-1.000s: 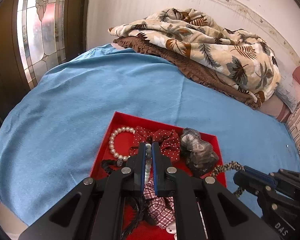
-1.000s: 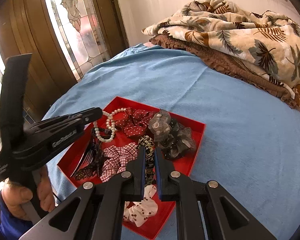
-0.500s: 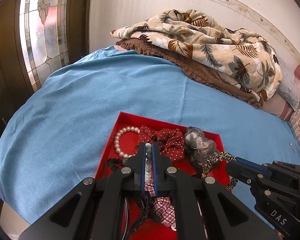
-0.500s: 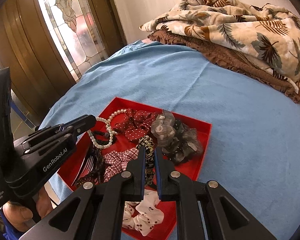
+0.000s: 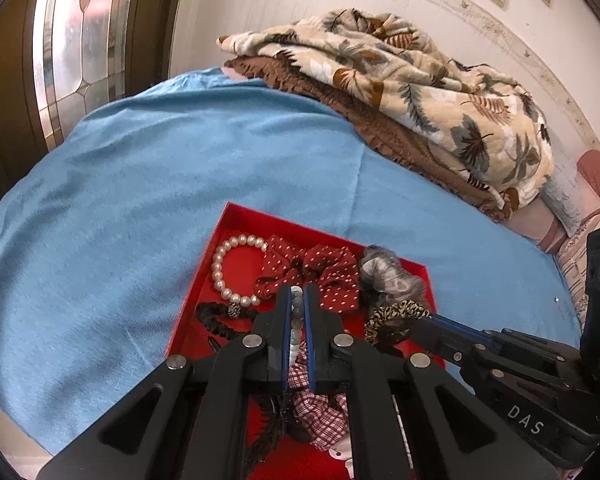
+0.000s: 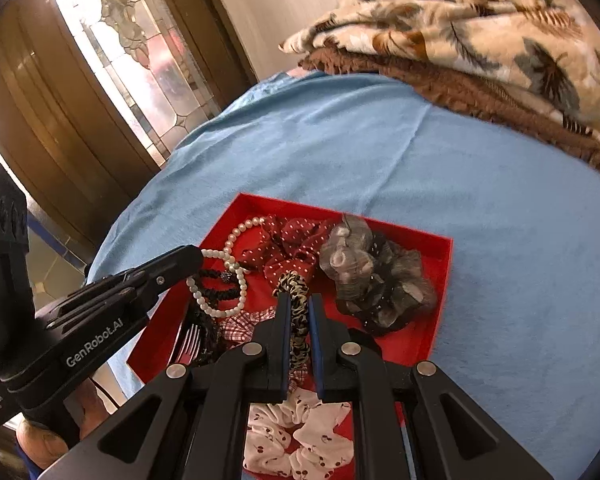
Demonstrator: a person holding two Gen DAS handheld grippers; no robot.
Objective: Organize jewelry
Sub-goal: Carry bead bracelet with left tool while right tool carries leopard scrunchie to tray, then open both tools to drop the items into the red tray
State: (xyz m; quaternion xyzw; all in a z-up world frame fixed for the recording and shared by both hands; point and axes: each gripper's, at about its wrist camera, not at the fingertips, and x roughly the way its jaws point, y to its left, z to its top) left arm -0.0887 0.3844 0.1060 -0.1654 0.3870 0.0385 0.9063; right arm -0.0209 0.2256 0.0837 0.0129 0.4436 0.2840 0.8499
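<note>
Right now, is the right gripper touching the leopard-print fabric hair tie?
Touching. The right wrist view shows the right gripper closed on the leopard-print fabric hair tie, the band pinched between both blue-edged fingers.

My left matte-black plastic two-finger gripper (image 5: 297, 294) has blue strips lining its fingers' inner faces, round silver screws on triangular cut-out arms, and white "GenRobot.AI" lettering along its side. My right matte-black plastic gripper (image 6: 299, 302) matches it, marked "DAS". Bare skin, probably my hand (image 6: 40, 438), shows underneath.
</note>
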